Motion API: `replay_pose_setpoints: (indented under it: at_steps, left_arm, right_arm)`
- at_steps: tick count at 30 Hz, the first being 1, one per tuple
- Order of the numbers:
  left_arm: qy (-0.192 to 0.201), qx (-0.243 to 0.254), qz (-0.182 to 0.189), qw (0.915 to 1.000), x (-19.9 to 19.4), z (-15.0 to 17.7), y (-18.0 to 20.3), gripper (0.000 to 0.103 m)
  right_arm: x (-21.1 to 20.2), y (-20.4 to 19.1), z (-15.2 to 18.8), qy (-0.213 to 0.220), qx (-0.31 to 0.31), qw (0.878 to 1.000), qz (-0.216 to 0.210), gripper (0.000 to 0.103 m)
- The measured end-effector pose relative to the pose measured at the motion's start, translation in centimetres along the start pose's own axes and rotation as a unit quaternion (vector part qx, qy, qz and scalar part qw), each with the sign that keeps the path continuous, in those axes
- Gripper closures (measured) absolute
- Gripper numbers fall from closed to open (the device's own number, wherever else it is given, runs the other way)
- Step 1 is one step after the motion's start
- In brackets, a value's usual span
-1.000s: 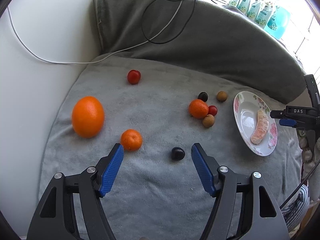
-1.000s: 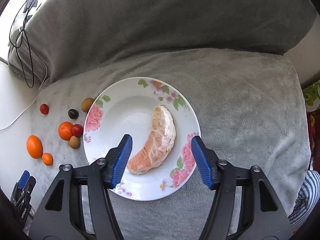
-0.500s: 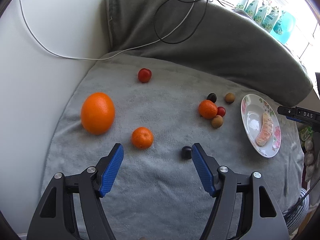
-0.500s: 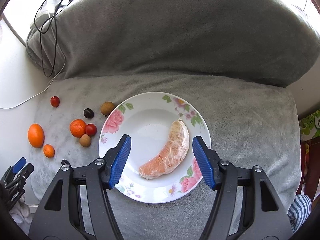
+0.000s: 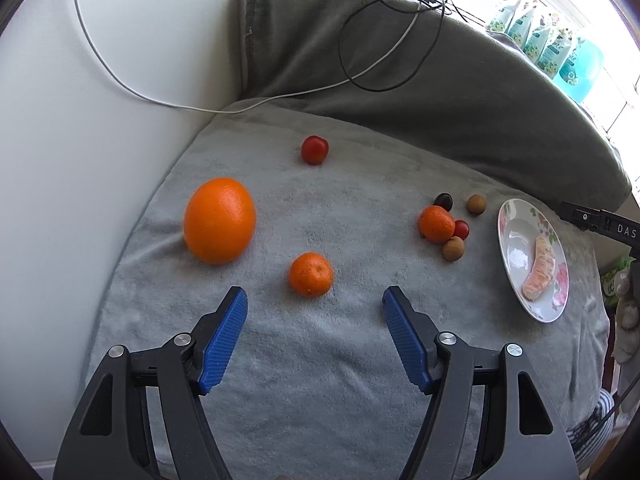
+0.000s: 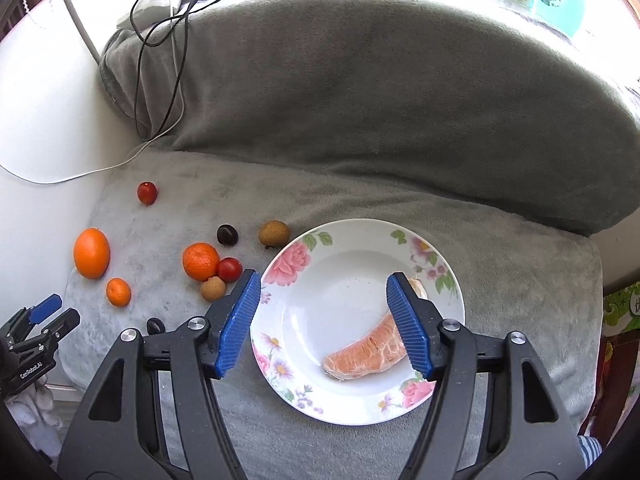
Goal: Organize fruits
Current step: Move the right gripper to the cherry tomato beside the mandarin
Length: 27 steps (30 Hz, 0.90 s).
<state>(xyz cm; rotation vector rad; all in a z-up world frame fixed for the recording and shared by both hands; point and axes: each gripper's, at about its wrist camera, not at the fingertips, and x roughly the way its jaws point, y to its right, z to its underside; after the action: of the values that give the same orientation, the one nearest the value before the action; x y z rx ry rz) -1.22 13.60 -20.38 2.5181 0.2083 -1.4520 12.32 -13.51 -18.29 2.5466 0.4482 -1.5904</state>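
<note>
My left gripper [image 5: 314,296] stands open over the grey towel [image 5: 320,380], and a small mandarin [image 5: 311,274] lies just ahead of its blue pads. A large orange [image 5: 219,220] sits further left, and a cherry tomato [image 5: 315,149] lies beyond. My right gripper [image 6: 322,284] hovers over the flowered plate [image 6: 340,300], its jaws opening with nothing pressed between them. A peeled pomelo segment [image 6: 368,354] lies on the plate, partly under the right finger. A dark grape [image 6: 155,326] peeks out behind the left finger's arm.
A second mandarin [image 6: 201,261], a red tomato [image 6: 229,269], two brown longans [image 6: 273,233] [image 6: 213,289] and another dark grape [image 6: 227,234] cluster left of the plate. A grey cushion [image 6: 380,100] with cables [image 6: 160,60] rises behind. The towel ends near the white surface [image 5: 80,160] on the left.
The left gripper shifted so the small mandarin now lies ahead between its fingers and the near dark grape is hidden. The right gripper rose, rolled and widened; the segment now sits under its right finger.
</note>
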Motion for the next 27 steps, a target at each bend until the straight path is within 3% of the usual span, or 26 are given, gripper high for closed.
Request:
replay_pose_setpoints:
  at_steps: [3,14,27]
  left_arm:
    - [0.001,-0.003,0.003,1.0,0.2,0.0,-0.3,0.033]
    - [-0.006,-0.016,0.012,0.9998,1.4,0.4,-1.5,0.033]
    - [-0.01,-0.027,0.014,0.9995,2.2,0.6,-2.8,0.033]
  right_arm:
    - [0.1,-1.3,-0.4,-0.003,-0.023,1.0,0.009,0.029]
    - [2.3,-4.6,-1.3,-0.031,-0.085,0.996,-0.024,0.03]
    - [6.3,-7.6,-2.1,-0.097,-0.141,0.984,-0.057,0.068]
